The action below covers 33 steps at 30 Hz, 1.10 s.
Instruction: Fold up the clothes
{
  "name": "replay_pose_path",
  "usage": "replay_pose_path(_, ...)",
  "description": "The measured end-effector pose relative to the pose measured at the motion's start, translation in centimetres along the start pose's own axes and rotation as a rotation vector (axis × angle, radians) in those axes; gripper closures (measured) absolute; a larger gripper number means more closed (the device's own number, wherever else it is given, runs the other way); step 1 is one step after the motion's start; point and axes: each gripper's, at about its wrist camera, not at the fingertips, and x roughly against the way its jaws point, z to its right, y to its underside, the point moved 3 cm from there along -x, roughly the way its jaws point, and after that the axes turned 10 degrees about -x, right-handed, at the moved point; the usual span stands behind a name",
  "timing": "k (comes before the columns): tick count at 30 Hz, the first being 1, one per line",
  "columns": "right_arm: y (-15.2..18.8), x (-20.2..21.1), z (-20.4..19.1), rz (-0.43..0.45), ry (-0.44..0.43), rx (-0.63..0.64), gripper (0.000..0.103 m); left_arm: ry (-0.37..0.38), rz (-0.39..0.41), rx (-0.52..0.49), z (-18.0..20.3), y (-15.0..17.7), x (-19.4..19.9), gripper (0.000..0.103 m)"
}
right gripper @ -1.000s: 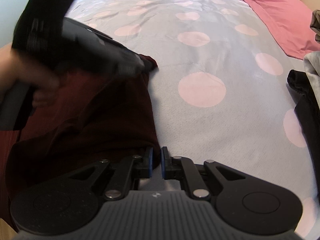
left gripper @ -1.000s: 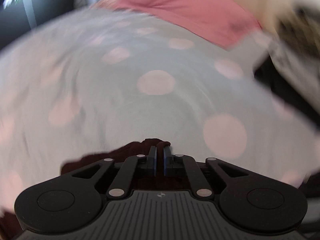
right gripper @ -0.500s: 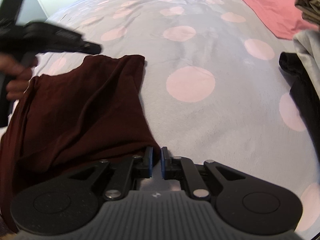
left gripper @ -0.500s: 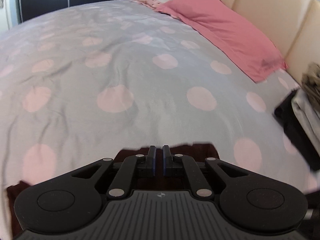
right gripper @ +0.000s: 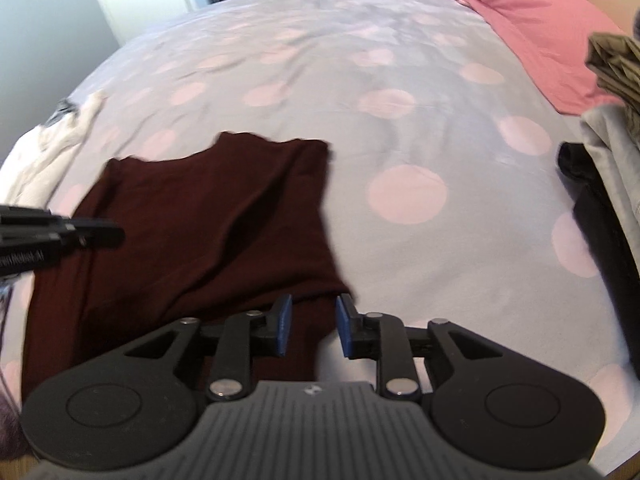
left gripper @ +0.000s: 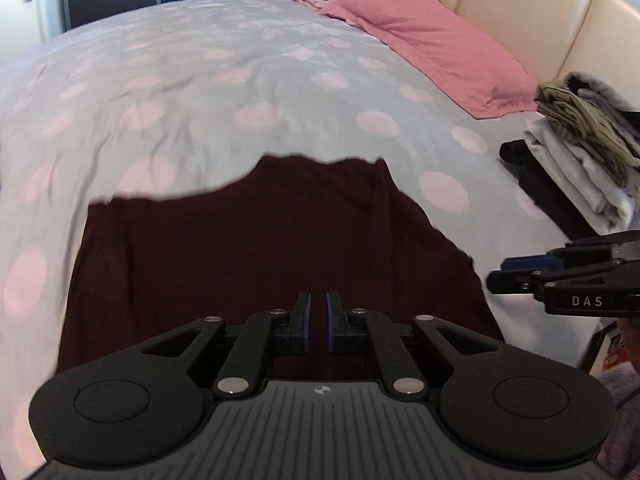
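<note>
A dark maroon garment lies folded flat on the spotted duvet; it shows as well in the right wrist view. My left gripper hovers over its near part, jaws opening by a narrow gap with nothing pinched between them. My right gripper is at the garment's near right corner. Its jaws are opening, and the cloth edge lies under the gap, free of the pads. Each gripper appears in the other's view: the right gripper at the right edge, the left gripper at the left edge.
A pink pillow lies against the cream headboard. A stack of folded clothes and a black garment sit at the duvet's right. A white garment lies crumpled at the far left.
My left gripper let go of the garment's far edge and drew back over its near part. The right jaws spread apart and released the near corner. The garment now lies flat.
</note>
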Motion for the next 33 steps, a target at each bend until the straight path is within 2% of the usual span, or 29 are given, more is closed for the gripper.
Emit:
replay_pose_path(2,1.0,0.8,-1.0,-0.004,-0.034,0.031,0.066,-0.006,0.007,0.038,0.6,1.5,1.0,0.084)
replay_pose_path(5,3.1,1.8,-2.5,-0.027,-0.093,0.079,0.058,-0.021,-0.003,0.050,1.8,3.6,2.2,0.084)
replay_pose_path(10,7.2,3.2,-4.8,-0.107,-0.173,0.128,0.054,-0.027,-0.029,0.111,2.3,6.7,4.2,0.082)
replay_pose_path(12,9.1,3.6,-5.7,-0.135,-0.189,0.133,0.044,-0.032,-0.053,0.122,2.3,7.8,4.5,0.080)
replay_pose_path(14,11.1,3.8,-6.7,-0.158,-0.180,0.150,0.044,-0.034,-0.083,0.131,2.4,8.9,4.6,0.080)
replay_pose_path(17,13.2,3.8,-8.2,-0.154,-0.085,0.242,0.044,-0.025,-0.111,0.145,2.4,9.9,4.6,0.080)
replay_pose_path(19,13.6,3.5,-8.5,-0.139,-0.019,0.283,0.046,-0.023,-0.113,0.148,2.3,10.2,4.8,0.080)
replay_pose_path(20,13.6,3.4,-8.7,-0.137,-0.003,0.290,0.056,-0.023,-0.109,0.149,2.3,10.2,5.0,0.080)
replay_pose_path(21,13.5,3.3,-8.7,-0.144,-0.013,0.280,0.079,-0.022,-0.101,0.154,2.1,10.4,5.2,0.079)
replay_pose_path(22,13.4,3.2,-8.8,-0.151,-0.023,0.269,0.089,-0.022,-0.094,0.160,2.0,10.4,5.4,0.078)
replay_pose_path(23,13.3,3.2,-8.9,-0.158,-0.034,0.259,0.094,-0.025,-0.085,0.165,1.8,10.5,5.7,0.077)
replay_pose_path(27,13.0,3.9,-11.3,-0.150,-0.091,0.326,0.097,-0.055,-0.063,0.187,0.9,10.7,6.6,0.076)
replay_pose_path(33,14.0,3.8,-16.2,-0.207,-0.242,0.442,0.097,-0.091,-0.036,0.244,-1.0,11.2,7.6,0.076)
